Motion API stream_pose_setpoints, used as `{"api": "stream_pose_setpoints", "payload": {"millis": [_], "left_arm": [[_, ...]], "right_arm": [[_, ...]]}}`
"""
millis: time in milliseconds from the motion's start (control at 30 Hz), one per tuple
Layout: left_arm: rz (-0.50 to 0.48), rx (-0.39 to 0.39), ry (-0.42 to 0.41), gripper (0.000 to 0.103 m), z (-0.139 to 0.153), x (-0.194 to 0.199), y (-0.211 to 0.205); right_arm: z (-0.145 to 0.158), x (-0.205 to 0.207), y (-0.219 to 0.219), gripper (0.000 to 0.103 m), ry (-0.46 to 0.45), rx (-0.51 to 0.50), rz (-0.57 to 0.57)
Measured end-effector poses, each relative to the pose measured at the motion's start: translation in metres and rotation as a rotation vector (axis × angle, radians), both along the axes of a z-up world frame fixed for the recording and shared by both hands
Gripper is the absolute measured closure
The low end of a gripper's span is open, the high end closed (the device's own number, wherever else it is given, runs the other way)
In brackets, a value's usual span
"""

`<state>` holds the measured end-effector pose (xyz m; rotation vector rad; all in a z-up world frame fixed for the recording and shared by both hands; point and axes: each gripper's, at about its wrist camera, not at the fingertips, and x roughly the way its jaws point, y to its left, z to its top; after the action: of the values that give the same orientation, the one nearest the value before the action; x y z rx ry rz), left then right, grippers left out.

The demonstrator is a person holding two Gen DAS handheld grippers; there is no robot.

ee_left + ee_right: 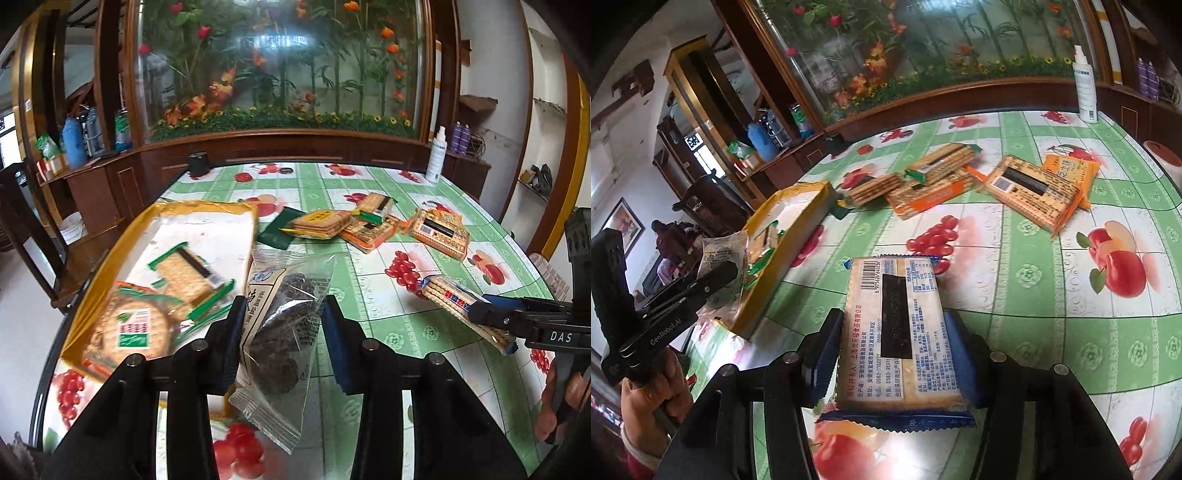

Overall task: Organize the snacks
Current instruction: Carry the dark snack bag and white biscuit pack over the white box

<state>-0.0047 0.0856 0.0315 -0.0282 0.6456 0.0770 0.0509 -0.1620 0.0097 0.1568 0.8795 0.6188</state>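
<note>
Left wrist view: the left gripper [284, 325] clamps a clear-wrapped dark cake [282, 332], lifted just right of the yellow tray [110, 243]. Two cracker packs [184, 273] lie in the tray; four more [369, 221] lie on the table [406, 314] beyond it.

Right wrist view: the right gripper [892, 332] grips a blue-edged cracker packet [894, 332], barcode side up, right of the tray [783, 243].

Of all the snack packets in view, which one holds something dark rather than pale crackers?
The clear packet of dark brown cakes, clamped in the left gripper. Every other packet, loose, in the tray or held, shows pale crackers.
</note>
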Motion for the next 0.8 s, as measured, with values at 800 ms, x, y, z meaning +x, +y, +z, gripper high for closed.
{"api": "stream_pose_setpoints", "payload": {"millis": [800], "left_arm": [[0.209,0.035,-0.075,0.065,0.016,-0.019,0.081]], "right_arm": [[0.04,-0.015,0.121,0.047,-0.078,0.04,0.198]]}}
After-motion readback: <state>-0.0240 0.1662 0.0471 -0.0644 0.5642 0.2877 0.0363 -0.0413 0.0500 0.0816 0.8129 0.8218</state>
